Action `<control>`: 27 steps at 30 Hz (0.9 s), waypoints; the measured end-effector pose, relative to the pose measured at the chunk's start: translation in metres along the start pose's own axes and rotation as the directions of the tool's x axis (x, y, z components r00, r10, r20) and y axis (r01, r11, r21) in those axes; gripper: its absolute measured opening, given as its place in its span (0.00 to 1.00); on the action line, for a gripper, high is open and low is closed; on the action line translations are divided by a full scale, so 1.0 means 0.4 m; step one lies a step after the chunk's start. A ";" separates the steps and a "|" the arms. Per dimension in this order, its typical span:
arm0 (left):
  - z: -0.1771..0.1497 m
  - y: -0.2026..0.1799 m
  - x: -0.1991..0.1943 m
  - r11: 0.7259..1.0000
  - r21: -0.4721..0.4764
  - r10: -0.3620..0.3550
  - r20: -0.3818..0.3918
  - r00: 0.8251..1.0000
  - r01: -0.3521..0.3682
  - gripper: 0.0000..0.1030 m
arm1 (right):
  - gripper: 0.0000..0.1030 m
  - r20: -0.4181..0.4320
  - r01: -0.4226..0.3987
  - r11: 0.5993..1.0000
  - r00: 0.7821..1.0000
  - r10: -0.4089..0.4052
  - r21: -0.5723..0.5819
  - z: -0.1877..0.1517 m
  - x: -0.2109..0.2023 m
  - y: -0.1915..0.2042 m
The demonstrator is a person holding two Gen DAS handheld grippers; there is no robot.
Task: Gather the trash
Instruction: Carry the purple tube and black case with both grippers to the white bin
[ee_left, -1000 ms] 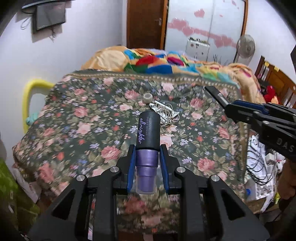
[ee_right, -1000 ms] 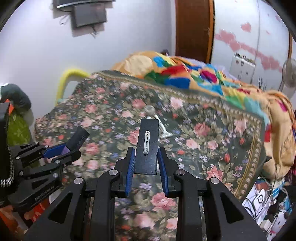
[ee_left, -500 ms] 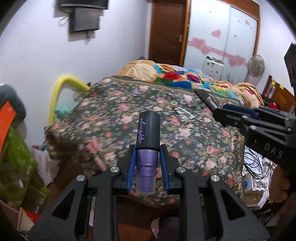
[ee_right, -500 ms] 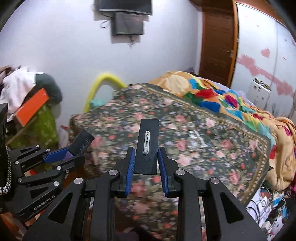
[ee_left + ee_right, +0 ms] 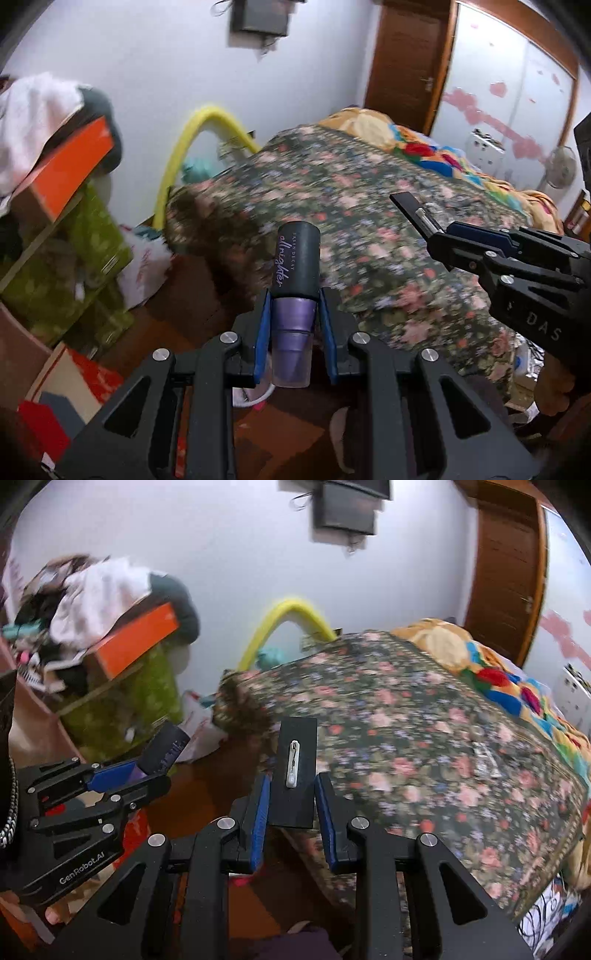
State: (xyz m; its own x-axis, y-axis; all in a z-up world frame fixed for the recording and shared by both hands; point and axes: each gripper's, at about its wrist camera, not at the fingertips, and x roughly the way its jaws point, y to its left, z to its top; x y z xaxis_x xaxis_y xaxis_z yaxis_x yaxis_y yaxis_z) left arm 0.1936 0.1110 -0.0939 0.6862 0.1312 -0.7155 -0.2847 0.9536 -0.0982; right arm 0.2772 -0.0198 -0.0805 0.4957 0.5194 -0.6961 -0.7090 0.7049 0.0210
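My left gripper (image 5: 294, 310) is shut on a purple spray bottle with a black cap (image 5: 295, 280), held upright off the corner of the bed. It also shows in the right wrist view (image 5: 129, 771), with the bottle (image 5: 162, 751) in it. My right gripper (image 5: 291, 797) is shut on a flat black card with a small white pin on it (image 5: 295, 775). In the left wrist view it (image 5: 443, 232) sits at the right, holding the card (image 5: 412, 210). A few small pale items (image 5: 484, 758) lie on the floral bedspread (image 5: 424, 746).
A cluttered shelf with an orange box (image 5: 136, 642), green bags (image 5: 85, 258) and clothes stands at the left. A yellow tube (image 5: 192, 147) arches by the wall. Boxes and red items (image 5: 74, 387) lie on the brown floor. A wooden door (image 5: 406, 62) is behind the bed.
Both grippers have drawn back from the bed and swung left, still holding the bottle and the card. The bed corner, shelf and floor now fill the views.
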 end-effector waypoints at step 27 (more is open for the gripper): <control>-0.211 0.338 0.367 0.965 -0.251 -0.008 -0.305 0.952 -0.072 0.27 | 0.23 -0.392 -0.225 0.971 0.903 0.177 -0.079 -0.055 0.495 0.290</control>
State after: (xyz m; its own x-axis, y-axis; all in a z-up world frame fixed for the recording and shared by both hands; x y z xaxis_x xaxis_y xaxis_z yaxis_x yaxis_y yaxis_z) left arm 0.1996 0.2362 -0.2706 0.4519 0.0349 -0.8914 -0.4925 0.8429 -0.2167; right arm 0.2820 0.1540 -0.2317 0.1254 0.4046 -0.9059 -0.8394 0.5300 0.1205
